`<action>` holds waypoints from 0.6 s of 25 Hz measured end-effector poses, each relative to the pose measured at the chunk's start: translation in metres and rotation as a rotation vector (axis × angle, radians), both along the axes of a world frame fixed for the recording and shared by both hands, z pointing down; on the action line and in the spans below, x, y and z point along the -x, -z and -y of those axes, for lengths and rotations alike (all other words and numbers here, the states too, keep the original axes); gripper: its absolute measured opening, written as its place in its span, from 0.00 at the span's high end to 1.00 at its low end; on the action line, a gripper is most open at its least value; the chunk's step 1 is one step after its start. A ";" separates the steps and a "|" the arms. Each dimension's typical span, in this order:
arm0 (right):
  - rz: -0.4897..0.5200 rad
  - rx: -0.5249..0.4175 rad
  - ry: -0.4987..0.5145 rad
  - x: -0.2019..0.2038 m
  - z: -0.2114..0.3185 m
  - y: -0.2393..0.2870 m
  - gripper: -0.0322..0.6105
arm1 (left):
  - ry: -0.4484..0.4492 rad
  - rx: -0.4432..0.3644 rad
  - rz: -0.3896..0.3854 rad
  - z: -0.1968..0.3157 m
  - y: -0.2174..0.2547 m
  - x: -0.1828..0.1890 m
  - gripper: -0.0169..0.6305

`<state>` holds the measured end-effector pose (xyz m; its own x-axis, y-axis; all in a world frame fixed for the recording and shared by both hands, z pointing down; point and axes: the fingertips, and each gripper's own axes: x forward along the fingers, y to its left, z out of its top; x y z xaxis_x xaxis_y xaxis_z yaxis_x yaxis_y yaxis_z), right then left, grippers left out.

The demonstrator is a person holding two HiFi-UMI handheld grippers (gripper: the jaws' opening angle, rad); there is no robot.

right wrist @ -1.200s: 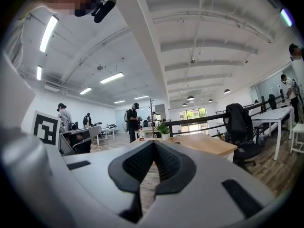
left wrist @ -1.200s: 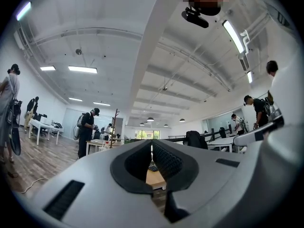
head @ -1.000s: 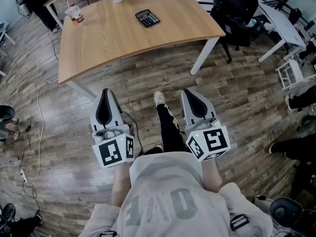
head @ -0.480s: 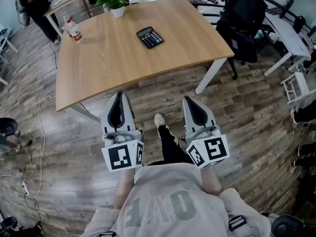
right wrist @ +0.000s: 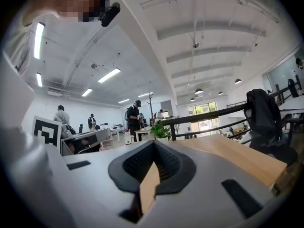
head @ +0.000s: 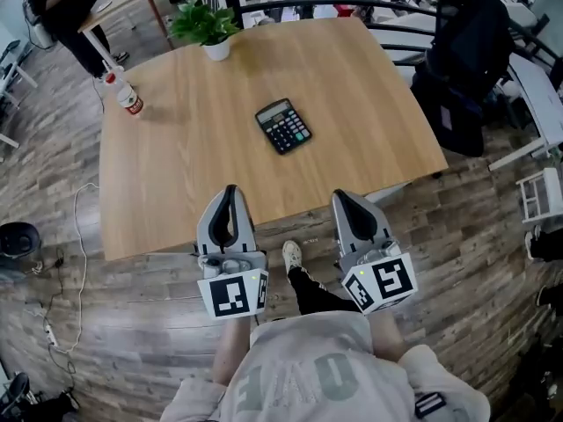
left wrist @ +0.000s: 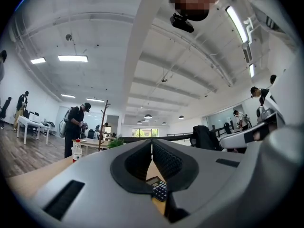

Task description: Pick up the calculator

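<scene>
Plainly the step in hand is the approach, with nothing picked up yet. The wooden surface [head: 176, 174] stretches ahead of both tools, and its near edge lies just under their tips. The left hand-held gripper [head: 230, 192] has its jaws pressed together and empty. The right hand-held gripper [head: 339, 196] looks the same in its own view, tips meeting with nothing between them. The calculator [head: 283, 127] lies flat on the surface, ahead of and between the two, a little nearer the right one's line. It also shows through the gap below the left one's closed tips [left wrist: 159, 190].

The next move, I judge, calls for reaching further over the surface, spreading one pair of jaws, and tipping them down so they take the flat body by its edges.

Beyond the right hand-held gripper, off the far right corner of the surface, stands a chair draped in black [head: 466, 60]. A potted plant [head: 207, 25] sits at the far edge, well ahead of the left hand-held gripper. A small bottle [head: 127, 95] stands off to its left. All of these are well apart from the calculator, so nothing blocks the path.
</scene>
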<state>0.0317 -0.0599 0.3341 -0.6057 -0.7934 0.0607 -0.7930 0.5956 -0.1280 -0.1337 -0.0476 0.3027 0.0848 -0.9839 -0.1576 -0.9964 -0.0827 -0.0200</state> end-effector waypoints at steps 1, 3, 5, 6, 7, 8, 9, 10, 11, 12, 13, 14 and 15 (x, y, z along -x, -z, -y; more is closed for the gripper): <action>-0.001 -0.003 0.021 0.004 0.016 0.004 0.92 | 0.016 0.008 0.000 0.014 0.001 0.004 0.96; 0.001 -0.015 0.052 0.012 0.046 0.011 0.92 | 0.039 0.018 0.007 0.039 0.007 0.009 0.96; 0.012 -0.020 0.069 0.017 0.070 0.018 0.92 | 0.056 0.024 0.017 0.058 0.015 0.015 0.96; 0.020 -0.020 0.074 0.018 0.079 0.020 0.92 | 0.065 0.028 0.019 0.065 0.021 0.019 0.96; 0.030 -0.019 0.076 0.019 0.088 0.023 0.92 | 0.076 0.033 0.021 0.072 0.026 0.023 0.95; 0.041 -0.018 0.076 0.020 0.096 0.025 0.92 | 0.088 0.037 0.028 0.078 0.032 0.027 0.96; 0.053 -0.016 0.075 0.020 0.104 0.027 0.92 | 0.099 0.039 0.038 0.083 0.037 0.031 0.96; 0.065 -0.012 0.073 0.020 0.111 0.027 0.92 | 0.108 0.040 0.049 0.089 0.040 0.033 0.96; 0.075 -0.007 0.072 0.020 0.117 0.027 0.92 | 0.114 0.040 0.056 0.095 0.043 0.035 0.96; 0.082 -0.003 0.071 0.019 0.122 0.026 0.92 | 0.117 0.041 0.055 0.101 0.044 0.037 0.96; 0.087 -0.001 0.070 0.018 0.125 0.026 0.92 | 0.118 0.042 0.049 0.106 0.044 0.038 0.96; 0.090 0.000 0.070 0.016 0.128 0.027 0.92 | 0.117 0.042 0.043 0.110 0.045 0.039 0.96; 0.094 0.000 0.068 0.014 0.130 0.028 0.92 | 0.114 0.039 0.043 0.114 0.047 0.038 0.96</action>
<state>0.0174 -0.1895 0.3066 -0.6612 -0.7502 0.0018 -0.7353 0.6476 -0.1998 -0.1715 -0.1616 0.2559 -0.0220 -0.9928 -0.1174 -0.9976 0.0294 -0.0622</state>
